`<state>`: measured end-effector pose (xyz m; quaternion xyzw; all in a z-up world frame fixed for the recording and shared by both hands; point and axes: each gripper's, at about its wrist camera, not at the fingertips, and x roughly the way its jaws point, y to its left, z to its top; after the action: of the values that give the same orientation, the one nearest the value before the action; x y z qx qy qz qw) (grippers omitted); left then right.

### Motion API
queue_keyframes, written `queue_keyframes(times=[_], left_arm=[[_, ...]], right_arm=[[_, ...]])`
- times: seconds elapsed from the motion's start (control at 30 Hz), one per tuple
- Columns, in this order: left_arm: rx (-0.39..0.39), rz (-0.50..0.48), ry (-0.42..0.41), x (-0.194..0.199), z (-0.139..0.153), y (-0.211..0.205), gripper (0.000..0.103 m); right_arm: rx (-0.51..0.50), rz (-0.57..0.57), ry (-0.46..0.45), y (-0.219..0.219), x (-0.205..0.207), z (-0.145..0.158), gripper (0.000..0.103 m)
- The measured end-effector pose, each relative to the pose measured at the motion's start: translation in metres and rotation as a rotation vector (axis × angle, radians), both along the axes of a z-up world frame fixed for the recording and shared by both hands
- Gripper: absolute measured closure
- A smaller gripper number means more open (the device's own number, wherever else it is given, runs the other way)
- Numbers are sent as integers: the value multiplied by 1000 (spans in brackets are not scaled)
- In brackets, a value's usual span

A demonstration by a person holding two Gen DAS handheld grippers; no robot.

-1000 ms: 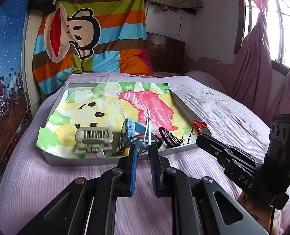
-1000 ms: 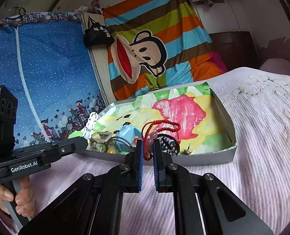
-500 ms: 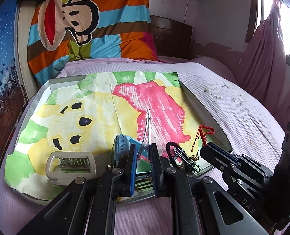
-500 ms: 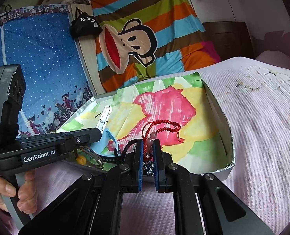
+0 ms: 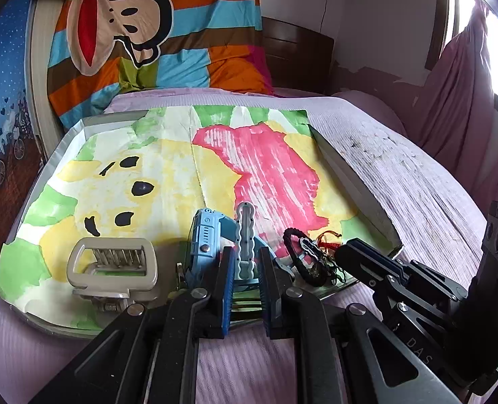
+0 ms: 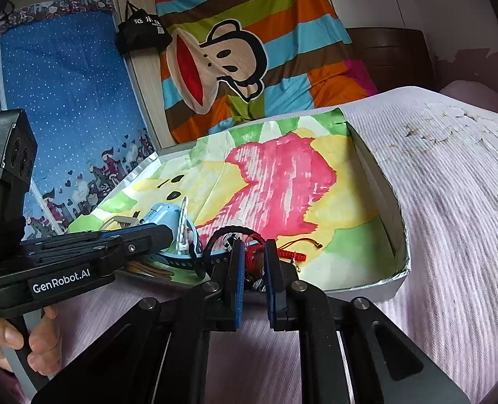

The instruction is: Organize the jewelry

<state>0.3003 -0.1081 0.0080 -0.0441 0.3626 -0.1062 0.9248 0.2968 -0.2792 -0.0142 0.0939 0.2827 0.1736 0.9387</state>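
Observation:
A shallow tray (image 5: 350,181) lined with a painted paper sits on the bed. My left gripper (image 5: 247,252) is shut on a white wavy strap (image 5: 245,225), which stands over a blue watch (image 5: 208,235) at the tray's near edge. A beige hair clip (image 5: 112,266) lies to the left and a black bracelet (image 5: 302,256) to the right. My right gripper (image 6: 252,245) is shut on a red cord bracelet (image 6: 291,254) whose tassel end trails onto the paper. In the right wrist view the strap (image 6: 182,222) stands upright at the left gripper's (image 6: 169,234) tip.
The tray's far half (image 6: 282,175) holds only the paper. Lilac bedding (image 6: 451,235) spreads to the right. A striped monkey blanket (image 5: 154,33) hangs at the headboard, with a pink curtain (image 5: 457,94) on the right. A hand (image 6: 16,343) holds the left gripper's handle.
Both grippers moved forward and down to the tray's near edge. The red bracelet's loop dropped from upright onto the paper. The strap turned its flat face toward the left camera.

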Motion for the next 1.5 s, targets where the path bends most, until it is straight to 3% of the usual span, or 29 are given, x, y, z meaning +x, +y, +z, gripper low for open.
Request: queue_keyframes(times=[0.13,0.2,0.27,0.5,0.63,0.7,0.87,1.0,1.07,1.13,1.2,1.27,1.5], left_arm=[[-8,7,-21,-5,2,2,87],[-16,11,-31,-8,4,4,84],[-16,19,-46,-13,6,6,83],[-2,58,-116,-35,17,16,77],[-22,79,-142,-51,22,28,72],[-38,94,-155,-60,24,34,60],[-60,125,-185,-80,32,49,51],[-72,142,-230,-100,38,57,29],[-83,149,-248,-110,41,62,23],[-89,153,-265,-119,42,64,17],[-85,164,-295,-129,44,67,6],[-77,171,-325,-139,45,67,0],[-64,165,-388,-170,48,69,0]], right_arm=[[0,-13,-12,-1,-4,2,92],[2,-26,-24,-5,-8,4,85],[8,-40,-44,-8,-12,7,68],[13,-58,-87,-13,-29,18,64],[9,-70,-116,-14,-42,28,53],[7,-75,-131,-14,-50,34,49],[13,-101,-174,-16,-72,48,27],[13,-112,-208,-20,-90,59,18],[9,-115,-222,-21,-99,63,10],[2,-120,-238,-21,-109,67,9],[-6,-117,-249,-21,-117,70,4],[-18,-110,-265,-20,-127,74,1],[-55,-97,-316,-13,-158,85,1]])
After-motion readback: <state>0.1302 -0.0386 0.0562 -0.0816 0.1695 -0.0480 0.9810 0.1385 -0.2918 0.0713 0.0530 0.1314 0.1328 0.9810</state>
